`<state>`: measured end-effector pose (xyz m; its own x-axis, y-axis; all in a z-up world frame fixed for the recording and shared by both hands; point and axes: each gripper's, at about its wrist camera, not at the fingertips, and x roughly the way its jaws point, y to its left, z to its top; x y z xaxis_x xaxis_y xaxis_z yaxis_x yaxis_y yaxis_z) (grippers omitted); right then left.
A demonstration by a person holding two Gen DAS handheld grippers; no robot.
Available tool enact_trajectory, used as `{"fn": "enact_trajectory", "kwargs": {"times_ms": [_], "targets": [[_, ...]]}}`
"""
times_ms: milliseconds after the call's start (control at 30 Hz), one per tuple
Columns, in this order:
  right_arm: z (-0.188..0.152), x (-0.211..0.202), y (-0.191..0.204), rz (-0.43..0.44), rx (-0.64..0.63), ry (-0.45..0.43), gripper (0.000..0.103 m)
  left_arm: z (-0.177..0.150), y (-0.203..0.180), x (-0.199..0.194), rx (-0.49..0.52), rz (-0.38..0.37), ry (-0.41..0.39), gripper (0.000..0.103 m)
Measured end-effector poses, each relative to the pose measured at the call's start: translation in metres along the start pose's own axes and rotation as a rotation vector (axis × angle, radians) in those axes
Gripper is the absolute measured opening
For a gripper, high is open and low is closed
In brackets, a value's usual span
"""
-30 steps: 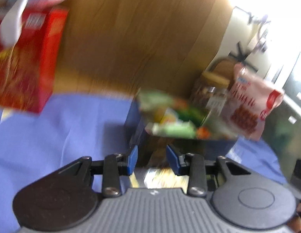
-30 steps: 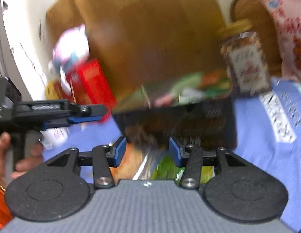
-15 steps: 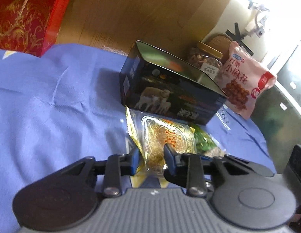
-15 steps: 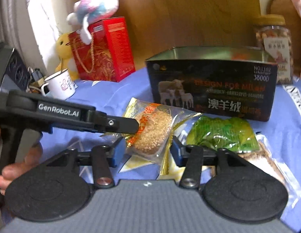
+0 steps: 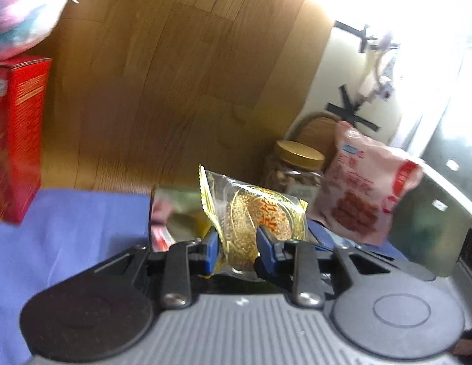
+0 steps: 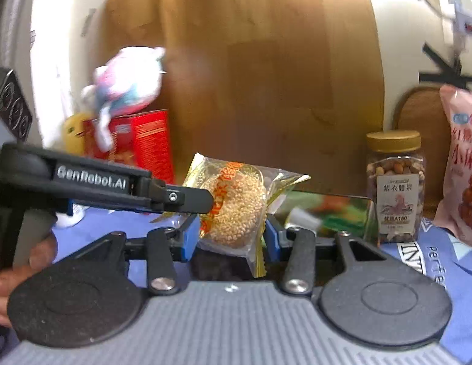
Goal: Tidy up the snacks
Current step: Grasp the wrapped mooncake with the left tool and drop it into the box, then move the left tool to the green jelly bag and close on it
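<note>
- Left tongs are pinched in on the sesame cake packet, blue pads pressing its lower part from both sides, so it stands up in the middle of the left wrist view.
- Right tongs are spread wider than the packet; it sits in the gap between the blue pads, but I can't tell if either pad actually touches it. Looks like they've got hold of nothing.
- Packet itself: clear plastic with gold crimped edges, red lettering on front, a round sesame-crusted cake inside. It's lifted off the blue tablecloth, just in front of the open tin box.
- Only the right wrist view shows the left tool from the side: a black arm with "GenRobot.AI" on it coming in from the left edge, tip on the packet, plus the person's hand at lower left.
- That view also gives the nut jar sharp, label readable, and a plush toy on top of the red box.
- Left wrist view has the pink snack bag whole at right centre; in the other view it's cut off by the right edge.
</note>
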<state>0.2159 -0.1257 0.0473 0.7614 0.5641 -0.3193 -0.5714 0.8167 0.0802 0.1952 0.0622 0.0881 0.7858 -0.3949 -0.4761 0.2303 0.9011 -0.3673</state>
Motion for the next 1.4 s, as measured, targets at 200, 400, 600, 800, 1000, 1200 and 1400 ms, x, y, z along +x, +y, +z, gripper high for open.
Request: {"fn": "enact_trajectory", "kwargs": {"times_ms": [200, 400, 600, 800, 1000, 1200, 1400], "targets": [[0.009, 0.036, -0.035, -0.04, 0.059, 0.087, 0.056, 0.001, 0.013, 0.022, -0.009, 0.087, 0.014, 0.033], [-0.026, -0.046, -0.061, -0.06, 0.243, -0.073, 0.056, -0.023, 0.011, -0.016, -0.027, 0.014, -0.032, 0.033], [-0.084, -0.08, -0.071, -0.106, 0.363, 0.029, 0.048, -0.072, -0.011, -0.008, -0.016, -0.038, 0.085, 0.034], [-0.105, -0.109, -0.057, -0.067, 0.443, 0.054, 0.049, -0.096, -0.027, -0.001, -0.056, 0.008, 0.124, 0.034], [-0.115, -0.128, -0.05, -0.075, 0.433, 0.057, 0.049, -0.106, -0.042, -0.021, -0.049, 0.048, 0.109, 0.033], [-0.128, -0.138, -0.058, -0.032, 0.468, 0.047, 0.05, -0.11, -0.051, -0.026, -0.004, 0.093, 0.121, 0.034], [-0.135, -0.139, -0.065, -0.027, 0.489, 0.041, 0.05, -0.112, -0.049, -0.026, -0.001, 0.114, 0.131, 0.034]]}}
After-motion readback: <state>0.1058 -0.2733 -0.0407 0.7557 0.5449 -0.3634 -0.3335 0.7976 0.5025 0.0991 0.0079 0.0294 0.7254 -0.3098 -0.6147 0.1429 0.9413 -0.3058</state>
